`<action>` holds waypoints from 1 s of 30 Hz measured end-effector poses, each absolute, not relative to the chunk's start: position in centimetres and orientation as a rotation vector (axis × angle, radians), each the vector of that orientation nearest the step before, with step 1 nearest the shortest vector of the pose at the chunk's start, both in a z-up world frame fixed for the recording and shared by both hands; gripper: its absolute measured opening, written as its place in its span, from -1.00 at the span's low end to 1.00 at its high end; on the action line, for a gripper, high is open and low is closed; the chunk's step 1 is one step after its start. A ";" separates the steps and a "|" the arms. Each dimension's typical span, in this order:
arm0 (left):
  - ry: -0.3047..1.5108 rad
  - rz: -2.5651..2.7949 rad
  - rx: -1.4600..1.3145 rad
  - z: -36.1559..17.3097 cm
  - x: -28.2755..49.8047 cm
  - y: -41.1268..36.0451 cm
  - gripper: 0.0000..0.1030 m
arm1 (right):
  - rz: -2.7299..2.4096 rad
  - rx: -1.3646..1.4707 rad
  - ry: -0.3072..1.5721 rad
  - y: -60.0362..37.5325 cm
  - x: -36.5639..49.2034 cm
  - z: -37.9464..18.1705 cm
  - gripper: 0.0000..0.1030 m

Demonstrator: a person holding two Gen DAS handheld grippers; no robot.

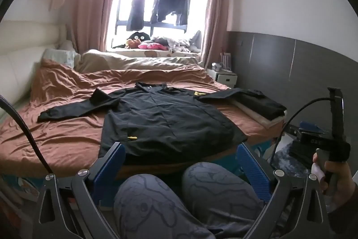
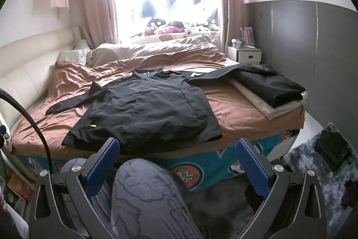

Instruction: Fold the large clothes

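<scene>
A large black long-sleeved shirt (image 1: 165, 118) lies spread flat on the brown bed (image 1: 56, 138), collar toward the window, one sleeve stretched left and the other stretched right onto a stack. It also shows in the right wrist view (image 2: 147, 109). My left gripper (image 1: 180, 156) is open and empty, held back from the bed's near edge above the person's knees. My right gripper (image 2: 176, 151) is open and empty, also short of the shirt's hem. The right gripper's handle shows in the left wrist view at the right edge, held by a hand.
A stack of folded black and white clothes (image 2: 275, 89) lies on the bed's right side. A white nightstand (image 2: 245, 54) stands by the grey wall. The person's patterned knees (image 1: 170, 196) fill the foreground. A grey rug (image 2: 324, 162) with a dark item lies at the right.
</scene>
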State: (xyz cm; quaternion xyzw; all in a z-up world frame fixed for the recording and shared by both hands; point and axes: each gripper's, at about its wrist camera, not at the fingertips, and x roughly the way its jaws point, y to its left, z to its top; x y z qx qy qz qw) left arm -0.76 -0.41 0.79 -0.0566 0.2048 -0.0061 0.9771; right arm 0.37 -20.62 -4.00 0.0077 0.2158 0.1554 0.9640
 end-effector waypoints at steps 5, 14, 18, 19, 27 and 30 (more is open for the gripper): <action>0.410 -0.011 -0.109 0.8 -0.8 -0.9 0.95 | 0.318 0.024 0.438 -20.7 0.5 -4.2 1.00; 0.406 -0.010 -0.107 1.0 -0.9 -1.4 0.95 | 0.315 0.021 0.418 -20.8 0.3 -4.2 1.00; 0.406 -0.011 -0.104 1.0 -0.9 -1.4 0.95 | 0.316 0.020 0.416 -20.7 0.3 -4.4 1.00; 0.405 -0.011 -0.103 1.0 -1.0 -1.5 0.95 | 0.317 0.022 0.417 -20.8 0.3 -4.3 1.00; 0.398 -0.014 -0.102 1.2 -1.2 -1.5 0.95 | 0.318 0.028 0.422 -20.6 0.4 -4.4 1.00; 0.399 -0.016 -0.104 1.3 -1.3 -1.3 0.95 | 0.317 0.031 0.424 -20.6 0.5 -4.4 1.00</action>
